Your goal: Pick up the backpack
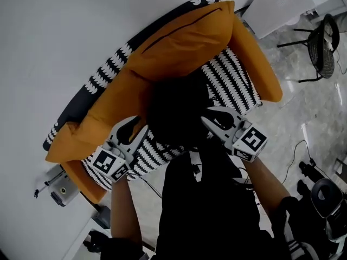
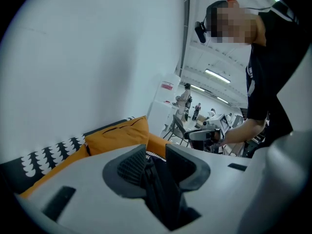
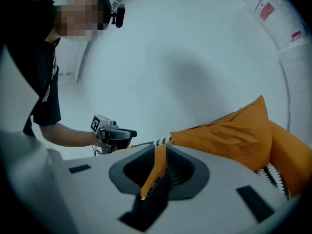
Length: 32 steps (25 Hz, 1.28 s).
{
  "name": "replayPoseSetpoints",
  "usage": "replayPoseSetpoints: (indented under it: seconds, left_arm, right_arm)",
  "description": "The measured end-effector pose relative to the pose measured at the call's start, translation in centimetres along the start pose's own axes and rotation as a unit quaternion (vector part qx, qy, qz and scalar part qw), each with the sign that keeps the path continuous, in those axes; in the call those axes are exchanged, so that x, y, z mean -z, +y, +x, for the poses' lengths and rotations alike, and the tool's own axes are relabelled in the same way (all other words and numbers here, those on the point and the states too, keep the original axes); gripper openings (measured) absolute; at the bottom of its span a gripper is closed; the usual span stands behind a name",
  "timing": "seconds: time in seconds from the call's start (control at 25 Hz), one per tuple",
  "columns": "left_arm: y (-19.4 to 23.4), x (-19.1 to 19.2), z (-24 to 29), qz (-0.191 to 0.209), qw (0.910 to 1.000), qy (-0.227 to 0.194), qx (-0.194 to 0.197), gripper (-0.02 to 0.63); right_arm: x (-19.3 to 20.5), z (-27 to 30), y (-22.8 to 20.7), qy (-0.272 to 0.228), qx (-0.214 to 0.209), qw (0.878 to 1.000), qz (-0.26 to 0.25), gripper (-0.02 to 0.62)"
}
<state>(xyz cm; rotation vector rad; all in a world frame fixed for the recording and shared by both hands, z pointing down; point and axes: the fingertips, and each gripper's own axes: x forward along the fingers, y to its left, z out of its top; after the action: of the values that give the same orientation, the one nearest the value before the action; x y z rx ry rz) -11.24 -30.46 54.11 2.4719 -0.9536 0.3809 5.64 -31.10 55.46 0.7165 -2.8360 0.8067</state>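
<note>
The counter (image 1: 260,64) is an orange couch pushed against a white wall (image 1: 65,26), its seat draped in a black-and-white throw (image 1: 233,80), with a big orange cushion (image 1: 184,42) leaning on its back. The backpack (image 1: 176,110), black, sits at the middle of the seat, right between my two tools and just ahead of my chest.

My left tool (image 1: 134,130) is at the backpack's left side. Its jaws are drawn nearly together, pinching a black strap (image 2: 158,179) that runs up through the narrow gap. My right tool (image 1: 212,118) is at the backpack's right side. Its jaws stand just as close, clamped on another black strap (image 3: 156,191), with orange showing through the slit above it.

The cushion and wall close off the far side. The couch's arms flank the backpack. Pale floor (image 1: 309,112) lies open to my right, where a dark chair (image 1: 322,42) stands well apart.
</note>
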Motion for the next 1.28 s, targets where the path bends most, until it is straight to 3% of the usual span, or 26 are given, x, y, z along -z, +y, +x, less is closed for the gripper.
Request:
replayPoseSetpoints:
  seconds: [0.16,0.4,0.6,0.76,1.28]
  left_arm:
    - [1.6,0.8,2.0,-0.003,1.0,0.007,-0.002,0.12]
    - [3.1,2.6,5.7,-0.004,0.9996,0.011,0.026,0.155]
    - [4.7,5.3,7.5,0.026,0.9971,0.054,0.046,0.17]
    - [5.9,8.1,7.6,0.041,0.9935,0.093,0.051,0.18]
    - [8.2,11.7,10.8,0.036,0.9897,0.127,0.057,0.209]
  right_arm:
    - [1.3,1.1,-2.7,0.02,0.0,1.0,0.002,0.087]
    - [3.8,2.2,-6.5,0.043,0.03,0.999,-0.002,0.132]
    - [6.0,3.1,-8.9,0.056,0.07,0.996,-0.003,0.172]
    - [7.2,3.1,-10.2,0.056,0.094,0.994,0.001,0.176]
    - [10.1,4.4,-12.6,0.07,0.111,0.991,0.015,0.183]
